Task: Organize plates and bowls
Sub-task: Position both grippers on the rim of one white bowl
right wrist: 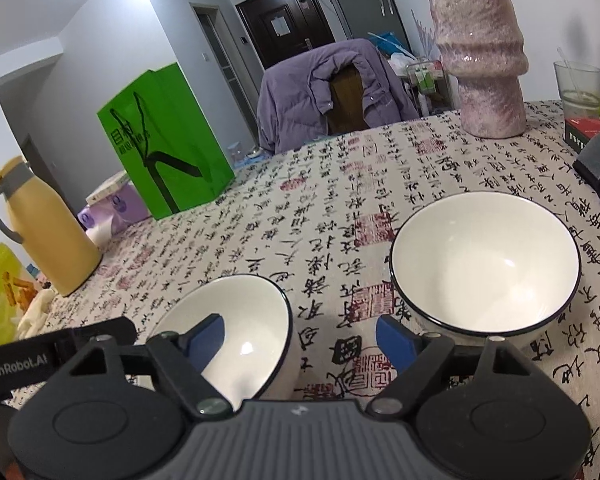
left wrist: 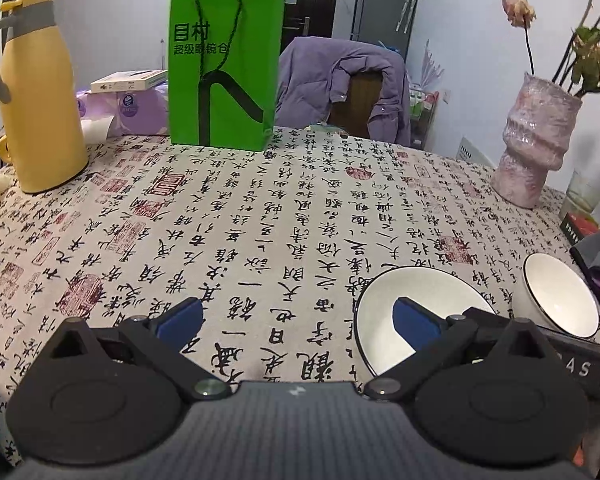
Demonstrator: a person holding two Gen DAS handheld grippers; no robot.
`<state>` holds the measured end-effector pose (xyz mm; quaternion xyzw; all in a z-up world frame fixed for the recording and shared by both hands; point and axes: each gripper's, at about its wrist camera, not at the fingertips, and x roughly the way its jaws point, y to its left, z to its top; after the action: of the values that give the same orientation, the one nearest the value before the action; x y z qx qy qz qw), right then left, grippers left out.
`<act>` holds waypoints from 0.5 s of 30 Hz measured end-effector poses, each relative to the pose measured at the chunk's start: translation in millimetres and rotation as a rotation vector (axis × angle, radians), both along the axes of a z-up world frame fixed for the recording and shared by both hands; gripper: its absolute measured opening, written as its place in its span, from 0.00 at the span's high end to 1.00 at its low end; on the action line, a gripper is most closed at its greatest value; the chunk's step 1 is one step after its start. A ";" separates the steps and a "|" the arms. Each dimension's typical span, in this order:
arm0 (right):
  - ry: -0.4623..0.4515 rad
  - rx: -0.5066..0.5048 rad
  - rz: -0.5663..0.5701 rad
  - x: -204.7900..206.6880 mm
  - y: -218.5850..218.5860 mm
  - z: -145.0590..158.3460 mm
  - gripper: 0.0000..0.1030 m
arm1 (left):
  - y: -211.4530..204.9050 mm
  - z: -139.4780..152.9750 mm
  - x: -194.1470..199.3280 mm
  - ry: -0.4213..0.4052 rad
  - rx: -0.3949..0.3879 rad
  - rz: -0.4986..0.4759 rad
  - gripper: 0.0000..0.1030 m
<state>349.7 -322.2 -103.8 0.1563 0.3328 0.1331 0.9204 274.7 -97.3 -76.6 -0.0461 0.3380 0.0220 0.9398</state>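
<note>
Your left claw [left wrist: 298,322] stands wide with nothing between its blue pads [left wrist: 180,320]; only tablecloth [left wrist: 260,220] shows in the gap. Its right pad hangs over the near bowl [left wrist: 416,308], which sits just right of the gap, rim facing up. The far bowl [left wrist: 556,296] stands beyond that, further right, apart from the first.

Your right claw [right wrist: 300,340] is also spread, gripping nothing. Its left pad [right wrist: 208,340] sits in front of the near bowl [right wrist: 244,332], which looks tilted toward you, though you cannot tell whether the pad touches it. Its right pad is just short of the far bowl [right wrist: 484,268], which stands upright ahead and to the right. Bare cloth separates the two bowls.

Further out from the left claw, a yellow jug [left wrist: 40,96] stands far left, a green bag [left wrist: 226,68] straight ahead, and a pink vase [left wrist: 536,140] far right. Behind the table, a purple coat [left wrist: 340,80] drapes a chair.
</note>
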 end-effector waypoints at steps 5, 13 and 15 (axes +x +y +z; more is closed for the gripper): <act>0.021 -0.022 -0.012 4.8 3.0 -6.0 0.30 | -9.9 -4.5 9.4 0.017 0.049 -0.013 0.00; 0.055 -0.076 -0.019 11.8 12.8 -16.4 0.37 | -21.7 -18.0 18.4 0.054 0.106 -0.038 0.14; 0.065 -0.080 -0.018 13.8 14.2 -19.2 0.37 | -22.5 -20.4 20.1 0.064 0.113 -0.042 0.21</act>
<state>363.5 -307.9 -122.9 0.1268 0.3664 0.1065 0.9156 294.8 -119.8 -97.0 0.0150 0.3671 0.0227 0.9298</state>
